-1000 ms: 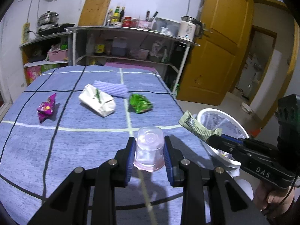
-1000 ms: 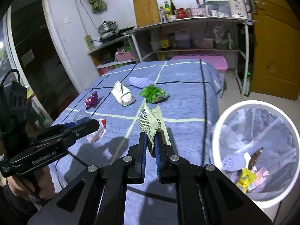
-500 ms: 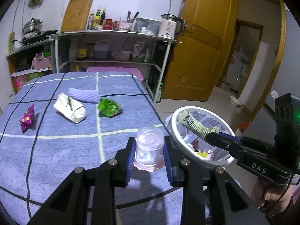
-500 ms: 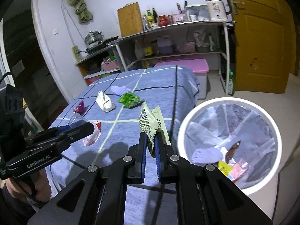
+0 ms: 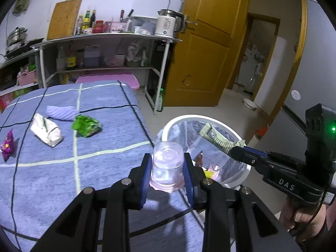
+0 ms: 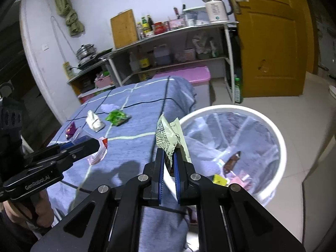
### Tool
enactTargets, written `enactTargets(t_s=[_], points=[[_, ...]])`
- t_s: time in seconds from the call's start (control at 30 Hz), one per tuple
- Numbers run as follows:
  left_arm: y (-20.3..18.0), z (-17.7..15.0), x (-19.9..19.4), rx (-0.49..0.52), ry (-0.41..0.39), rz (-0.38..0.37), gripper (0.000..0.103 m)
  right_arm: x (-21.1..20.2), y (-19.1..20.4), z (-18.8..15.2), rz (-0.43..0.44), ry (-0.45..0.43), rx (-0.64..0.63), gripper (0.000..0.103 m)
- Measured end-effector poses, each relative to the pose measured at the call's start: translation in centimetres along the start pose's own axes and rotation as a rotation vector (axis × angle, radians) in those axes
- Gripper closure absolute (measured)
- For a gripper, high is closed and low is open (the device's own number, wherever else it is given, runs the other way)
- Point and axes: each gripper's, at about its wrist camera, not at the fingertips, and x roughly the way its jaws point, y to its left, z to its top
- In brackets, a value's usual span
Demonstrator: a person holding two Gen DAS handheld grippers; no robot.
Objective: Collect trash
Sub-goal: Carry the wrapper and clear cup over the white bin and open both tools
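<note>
My left gripper (image 5: 167,168) is shut on a clear plastic cup (image 5: 167,169), held over the table's right edge beside the white bin (image 5: 244,169). My right gripper (image 6: 168,163) is shut on a pale green wrapper (image 6: 168,138), held by the bin's (image 6: 279,140) left rim; in the left wrist view the wrapper (image 5: 218,139) hangs over the bin's opening. On the blue tablecloth (image 5: 100,163) lie a green packet (image 5: 86,125), a white crumpled bag (image 5: 46,133), a purple wrapper (image 5: 7,146) and a lilac wrapper (image 5: 61,113).
The bin is lined with a clear bag and holds several wrappers (image 6: 231,163). A metal shelf (image 5: 105,42) with bottles and a kettle (image 5: 167,25) stands behind the table. A yellow door (image 5: 208,48) is at the right. A pink lidded box (image 6: 184,75) sits by the shelf.
Both grippers have moved right, off the table's middle toward the bin. The wrapper now hangs over the bin's opening. Both grips are unchanged.
</note>
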Motion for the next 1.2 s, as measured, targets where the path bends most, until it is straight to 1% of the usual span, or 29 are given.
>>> enactTargets(t_s=[0.3, 0.57, 0.83, 1.2], points=[[-2.5, 0.5, 2.4, 0.045, 0.027, -0.042, 0.072, -0.5, -2.8, -0.5, -0.043, 0.003, 0.045, 0.094], [-4.0, 0.7, 5.0, 0.074, 0.07, -0.074, 0.072, -0.2, -4.9, -0.8, -0.072, 0.023, 0.087, 0.094], [-4.8, 0.6, 7.5, 0.088, 0.115, -0.096, 0.072, 1.0, -6.8, -1.3, -0.09, 0.064, 0.124, 0.094], [-5.3, 0.6, 10.7, 0.087, 0.159, -0.112, 0.072, 3.2, -8.4, -1.7, -0.108, 0.122, 0.159, 0.093]])
